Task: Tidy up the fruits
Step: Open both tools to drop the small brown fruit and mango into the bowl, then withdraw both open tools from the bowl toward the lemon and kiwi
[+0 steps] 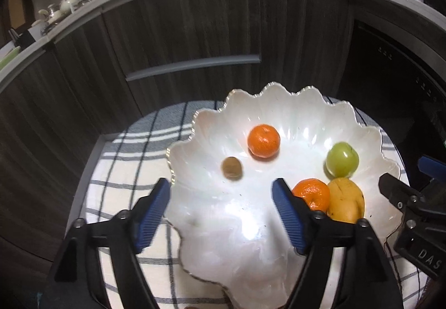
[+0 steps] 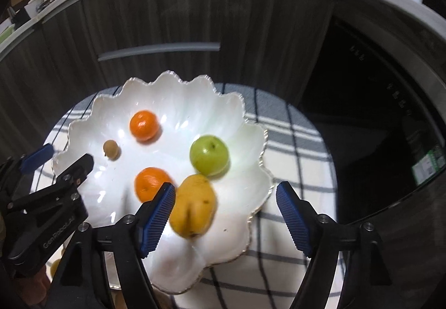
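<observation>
Right tool (image 2: 225,197): spread wide, nothing gripped, poised over yellow fruit (image 2: 193,204), long axis running away from camera, hard by its left finger. Left tool (image 1: 221,194): wide, empty, nearer brown fruit (image 1: 232,168). All inside scalloped bowl (image 2: 83,113) on tabletop.

Five fruits in the white scalloped bowl (image 2: 245,113): orange (image 2: 144,125) at back, small brown fruit (image 2: 111,150) left of it, green apple (image 2: 209,155) on the right, 2nd orange (image 2: 149,182) touching yellow mango (image 2: 193,204) up front.
</observation>
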`<state>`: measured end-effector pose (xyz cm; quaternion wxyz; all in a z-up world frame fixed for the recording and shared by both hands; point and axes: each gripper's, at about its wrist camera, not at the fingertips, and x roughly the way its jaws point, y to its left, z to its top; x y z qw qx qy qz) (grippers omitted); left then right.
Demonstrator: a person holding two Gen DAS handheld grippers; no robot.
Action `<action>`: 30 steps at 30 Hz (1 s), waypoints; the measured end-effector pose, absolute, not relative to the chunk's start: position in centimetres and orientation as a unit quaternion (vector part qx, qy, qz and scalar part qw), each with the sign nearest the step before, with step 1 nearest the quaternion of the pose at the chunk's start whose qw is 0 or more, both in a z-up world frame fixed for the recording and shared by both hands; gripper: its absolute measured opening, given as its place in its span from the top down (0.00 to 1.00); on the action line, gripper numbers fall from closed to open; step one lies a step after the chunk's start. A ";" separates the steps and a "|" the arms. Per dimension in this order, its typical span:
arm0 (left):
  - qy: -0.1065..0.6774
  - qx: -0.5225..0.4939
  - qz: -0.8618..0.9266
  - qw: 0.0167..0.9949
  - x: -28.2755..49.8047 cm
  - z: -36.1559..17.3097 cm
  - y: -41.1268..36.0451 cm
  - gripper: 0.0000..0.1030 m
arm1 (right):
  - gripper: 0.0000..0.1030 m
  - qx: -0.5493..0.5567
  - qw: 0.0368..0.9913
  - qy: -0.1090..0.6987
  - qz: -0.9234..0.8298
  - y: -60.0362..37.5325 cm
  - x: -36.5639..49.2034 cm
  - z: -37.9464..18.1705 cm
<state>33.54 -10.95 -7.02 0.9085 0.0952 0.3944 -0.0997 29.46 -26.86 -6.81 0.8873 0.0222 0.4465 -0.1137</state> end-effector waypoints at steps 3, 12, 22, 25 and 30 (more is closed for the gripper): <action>0.383 0.095 -0.092 0.914 33.0 -5.7 -10.5 0.11 | 0.26 0.018 0.892 0.435 -0.121 -26.7 29.0 -5.7; 0.368 0.088 -0.084 0.922 30.6 -2.5 -8.6 0.03 | 0.21 0.026 0.904 0.406 -0.128 -25.7 27.0 -2.2; 0.357 0.088 -0.069 0.927 27.2 -0.4 -5.4 0.00 | 0.18 0.019 0.914 0.388 -0.122 -23.4 24.3 0.0; 0.358 0.086 -0.062 0.928 26.2 -0.2 -4.4 0.00 | 0.18 0.020 0.914 0.387 -0.116 -22.7 23.5 0.2; 0.363 0.081 -0.050 0.927 24.8 -0.5 -3.1 0.00 | 0.18 0.016 0.915 0.389 -0.104 -21.4 22.6 0.2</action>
